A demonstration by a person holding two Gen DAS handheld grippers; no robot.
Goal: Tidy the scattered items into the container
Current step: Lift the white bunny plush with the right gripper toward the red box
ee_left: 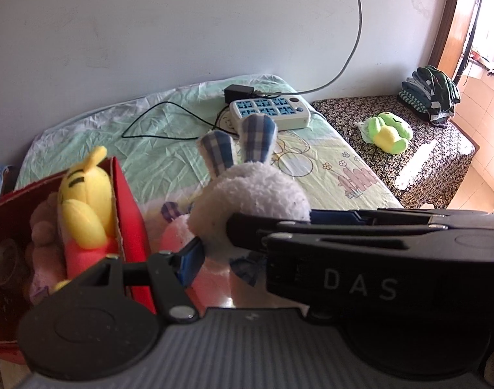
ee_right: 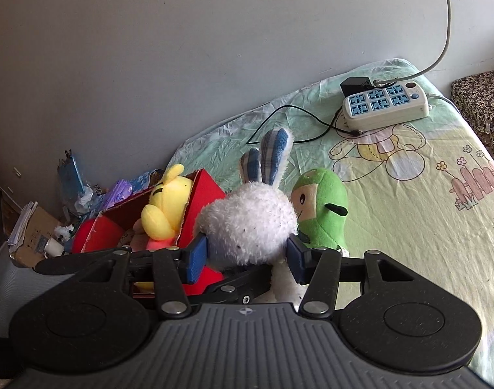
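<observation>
A white plush bunny (ee_right: 247, 223) with blue plaid ears and a pink body (ee_left: 253, 194) hangs just above the bed, right of the red box (ee_right: 204, 191). My right gripper (ee_right: 247, 254) is shut on its fluffy head, a blue pad pressing each side. In the left wrist view the right gripper (ee_left: 269, 223) crosses in from the right. My left gripper (ee_left: 227, 256) grips the bunny lower down; its left pad presses the plush and its other finger is hidden. The red box (ee_left: 130, 214) holds a yellow plush (ee_left: 84, 201) and other soft toys.
A green plush (ee_right: 321, 207) sits on the bed sheet right behind the bunny. A white power strip (ee_right: 386, 103) with cables lies near the wall. A green frog plush (ee_left: 389, 133) and folded clothes (ee_left: 431, 94) rest on a patterned bench. Clutter (ee_right: 36, 233) lies beside the box.
</observation>
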